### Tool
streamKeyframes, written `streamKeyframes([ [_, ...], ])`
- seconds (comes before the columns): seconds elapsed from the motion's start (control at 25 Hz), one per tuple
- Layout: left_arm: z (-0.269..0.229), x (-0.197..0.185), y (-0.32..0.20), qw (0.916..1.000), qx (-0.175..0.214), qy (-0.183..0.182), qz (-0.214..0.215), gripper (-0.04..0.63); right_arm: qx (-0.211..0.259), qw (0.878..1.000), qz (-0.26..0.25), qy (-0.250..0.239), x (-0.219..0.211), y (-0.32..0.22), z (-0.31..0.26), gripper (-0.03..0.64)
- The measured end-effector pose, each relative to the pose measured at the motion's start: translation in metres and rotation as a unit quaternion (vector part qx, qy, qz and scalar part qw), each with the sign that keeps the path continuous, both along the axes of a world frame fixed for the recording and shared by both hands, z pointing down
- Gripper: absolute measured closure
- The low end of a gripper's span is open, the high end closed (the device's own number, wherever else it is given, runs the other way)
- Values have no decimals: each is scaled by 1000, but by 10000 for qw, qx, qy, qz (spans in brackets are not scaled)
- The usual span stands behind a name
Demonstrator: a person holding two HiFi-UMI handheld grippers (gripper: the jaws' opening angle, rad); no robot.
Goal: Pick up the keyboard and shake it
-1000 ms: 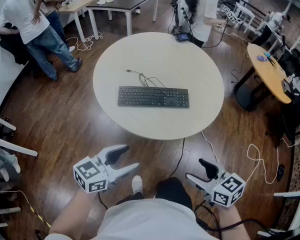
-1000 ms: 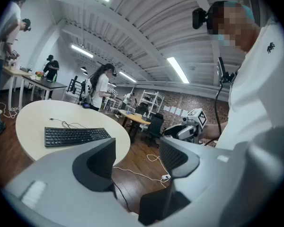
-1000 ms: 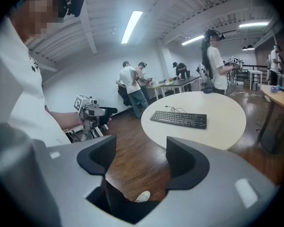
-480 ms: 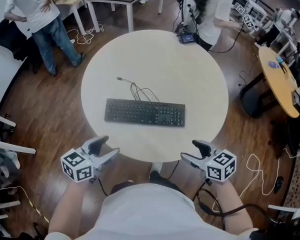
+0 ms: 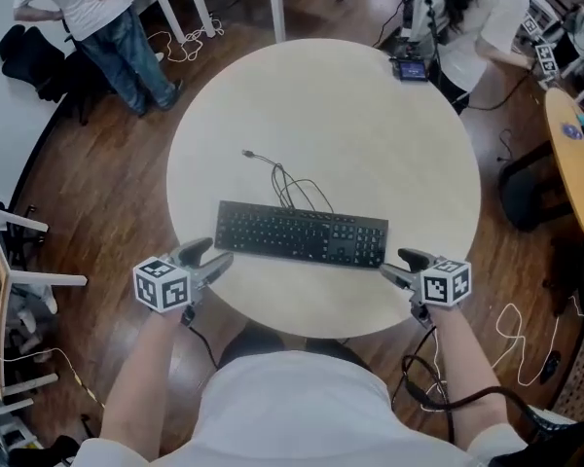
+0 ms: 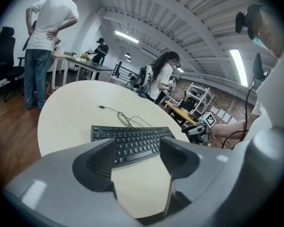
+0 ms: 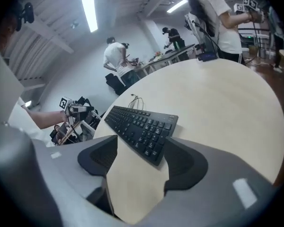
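A black keyboard (image 5: 302,234) lies flat on the round beige table (image 5: 370,134), its cable (image 5: 282,175) looping away behind it. My left gripper (image 5: 211,259) sits at the table's near edge just left of the keyboard's left end, jaws open and empty. My right gripper (image 5: 399,269) sits just right of the keyboard's right end, also open and empty. The keyboard (image 6: 130,141) shows beyond the open left gripper (image 6: 137,160). Its right end (image 7: 142,129) lies ahead of the open right gripper (image 7: 139,162), closer to one finger.
A person in jeans (image 5: 97,17) stands at the far left by desks. Another person (image 5: 482,17) stands at the far right near a tablet (image 5: 410,67). A wooden desk (image 5: 579,163) is at the right, a white frame (image 5: 19,261) at the left, cords on the floor.
Both grippers have come up from beside my legs to the table's near edge, ending at either end of the keyboard. The keyboard itself has not moved on the table.
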State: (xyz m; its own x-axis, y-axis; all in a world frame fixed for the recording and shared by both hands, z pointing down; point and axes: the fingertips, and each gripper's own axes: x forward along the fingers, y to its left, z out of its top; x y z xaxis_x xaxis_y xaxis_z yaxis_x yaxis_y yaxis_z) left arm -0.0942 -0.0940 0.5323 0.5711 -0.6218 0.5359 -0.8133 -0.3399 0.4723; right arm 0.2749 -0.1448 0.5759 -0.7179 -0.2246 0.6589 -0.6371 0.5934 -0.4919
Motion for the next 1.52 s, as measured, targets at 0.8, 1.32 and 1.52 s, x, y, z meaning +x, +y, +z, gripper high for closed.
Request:
streamKeyframes([
  [0.8, 94, -32, -41, 9896, -1352, 479, -79, 316, -1200, 9841, 1156, -615, 0, -38, 49, 342],
  [1.32, 94, -28, -45, 9799, -1662, 1049, -353, 386, -1913, 9597, 1724, -1126, 3, -31, 52, 506],
  [1.52, 96, -32, -43, 9784, -1740, 1083, -281, 405, -2015, 9424, 1590, -2145, -10, -23, 27, 526],
])
